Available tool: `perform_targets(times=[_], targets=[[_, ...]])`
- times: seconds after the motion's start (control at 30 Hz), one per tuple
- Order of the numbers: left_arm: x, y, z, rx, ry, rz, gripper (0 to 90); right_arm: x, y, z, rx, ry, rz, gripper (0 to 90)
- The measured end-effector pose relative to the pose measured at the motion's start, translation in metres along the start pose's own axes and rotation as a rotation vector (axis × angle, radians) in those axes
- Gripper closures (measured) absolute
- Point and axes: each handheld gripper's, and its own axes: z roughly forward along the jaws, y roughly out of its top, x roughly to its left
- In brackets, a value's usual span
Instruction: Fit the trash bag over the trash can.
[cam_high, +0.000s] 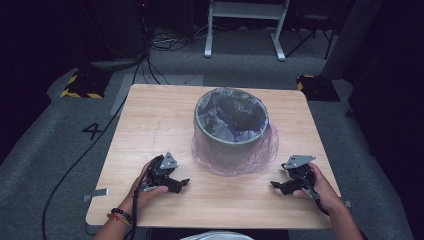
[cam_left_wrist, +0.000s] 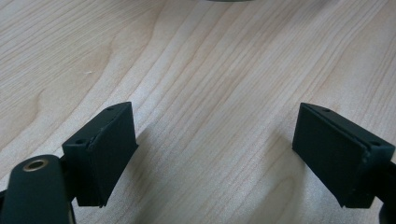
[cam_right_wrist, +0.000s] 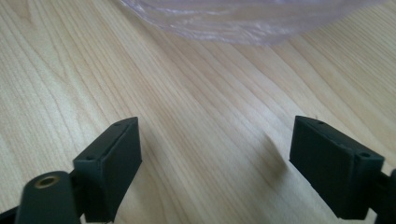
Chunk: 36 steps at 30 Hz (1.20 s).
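Observation:
A grey round bin (cam_high: 230, 131) lined with a thin clear-purple plastic bag (cam_high: 235, 155) stands at the middle of the wooden table (cam_high: 150, 115); dark stuff lies inside it. The bag's loose skirt spreads on the wood around the bin's base and shows at the top of the right gripper view as a plastic bag edge (cam_right_wrist: 243, 21). My left gripper (cam_high: 181, 186) rests low on the table to the bin's front left, jaws wide open over bare wood (cam_left_wrist: 215, 140). My right gripper (cam_high: 278, 186) sits to the bin's front right, open too, nothing between its jaws (cam_right_wrist: 215, 158).
The table's front edge runs just behind both hands. Around the table lies grey carpet with black cables (cam_high: 75, 165), a yellow-and-black striped block (cam_high: 82, 85) at the back left, another dark block (cam_high: 315, 86) at the back right, and a white frame's legs (cam_high: 245, 30) beyond.

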Motion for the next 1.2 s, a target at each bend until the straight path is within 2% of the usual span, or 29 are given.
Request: perform_targets(times=[0.17, 0.3, 1.2], targets=[[0.0, 0.0, 0.0, 0.001, -0.001, 0.0, 13.2, -0.003, -0.02, -0.004, -0.083, 0.005, 0.092, 14.9], [0.0, 0.0, 0.001, 0.0, -0.002, 0.003, 12.7, -0.002, -0.032, -0.007, -0.149, -0.022, 0.118, 14.8], [0.001, 0.002, 0.002, 0.006, -0.009, 0.011, 11.3, -0.002, -0.034, -0.008, -0.149, -0.03, 0.124, 14.6]])
